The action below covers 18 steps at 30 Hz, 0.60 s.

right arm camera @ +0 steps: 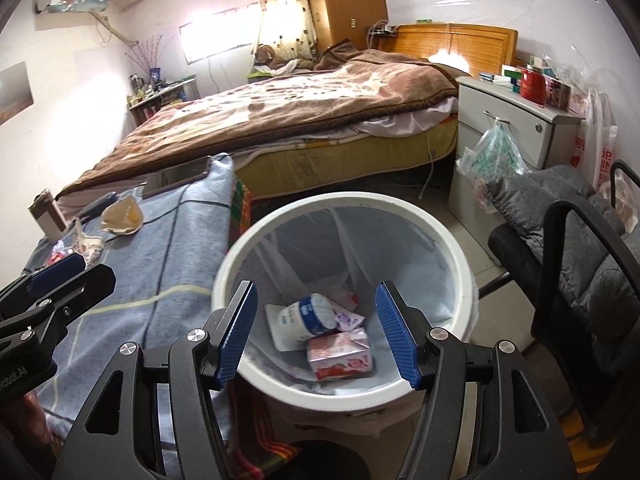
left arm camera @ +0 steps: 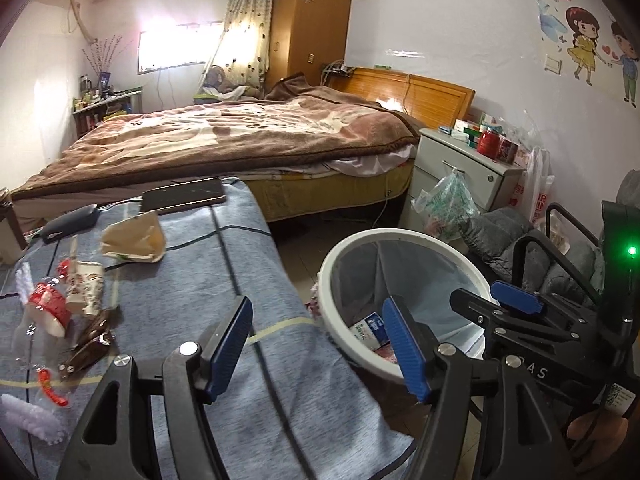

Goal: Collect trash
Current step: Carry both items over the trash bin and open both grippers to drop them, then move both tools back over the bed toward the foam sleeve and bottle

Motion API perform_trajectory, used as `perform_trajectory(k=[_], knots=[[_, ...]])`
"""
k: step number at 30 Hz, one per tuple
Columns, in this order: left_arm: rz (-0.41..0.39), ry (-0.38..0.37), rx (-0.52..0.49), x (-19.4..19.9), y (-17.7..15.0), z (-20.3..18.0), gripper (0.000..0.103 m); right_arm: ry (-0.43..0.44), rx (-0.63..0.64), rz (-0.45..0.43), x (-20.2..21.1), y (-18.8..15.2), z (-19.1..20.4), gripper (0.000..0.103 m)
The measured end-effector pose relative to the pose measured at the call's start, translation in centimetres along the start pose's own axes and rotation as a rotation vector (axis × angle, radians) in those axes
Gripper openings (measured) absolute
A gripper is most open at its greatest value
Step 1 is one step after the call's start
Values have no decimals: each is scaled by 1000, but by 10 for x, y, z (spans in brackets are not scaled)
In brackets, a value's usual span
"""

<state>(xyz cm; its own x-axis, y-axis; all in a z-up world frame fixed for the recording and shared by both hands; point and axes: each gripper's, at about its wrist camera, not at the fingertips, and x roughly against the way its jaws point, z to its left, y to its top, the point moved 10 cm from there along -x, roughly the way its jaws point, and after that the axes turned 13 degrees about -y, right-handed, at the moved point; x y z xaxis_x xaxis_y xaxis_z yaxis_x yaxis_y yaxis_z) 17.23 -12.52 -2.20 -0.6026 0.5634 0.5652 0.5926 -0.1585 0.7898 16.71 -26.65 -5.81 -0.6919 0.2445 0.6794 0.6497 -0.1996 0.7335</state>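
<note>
Overhead — right claw (right arm camera: 316,340) agape, downtilted

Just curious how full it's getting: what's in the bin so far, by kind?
Pink cartons: 1
Blue-and-white pouches: 1
Small purple-print wrappers: 1
Total: 3 that show in the bin; anything underneath is hidden.

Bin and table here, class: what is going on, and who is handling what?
A person with a gripper in each hand is clearing trash into the white bin. The right gripper hangs open and empty over it; a pink carton and a white pouch lie inside. The left gripper is open and empty too, over the table edge. A crumpled cup and brown wrapper still lie on the table.
</note>
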Motion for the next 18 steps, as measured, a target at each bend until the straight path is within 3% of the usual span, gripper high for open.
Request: perform_trajectory(k=[18], knots=[[-64, 122, 43, 70, -16, 65, 71, 95, 83, -49, 28, -5, 69, 63]])
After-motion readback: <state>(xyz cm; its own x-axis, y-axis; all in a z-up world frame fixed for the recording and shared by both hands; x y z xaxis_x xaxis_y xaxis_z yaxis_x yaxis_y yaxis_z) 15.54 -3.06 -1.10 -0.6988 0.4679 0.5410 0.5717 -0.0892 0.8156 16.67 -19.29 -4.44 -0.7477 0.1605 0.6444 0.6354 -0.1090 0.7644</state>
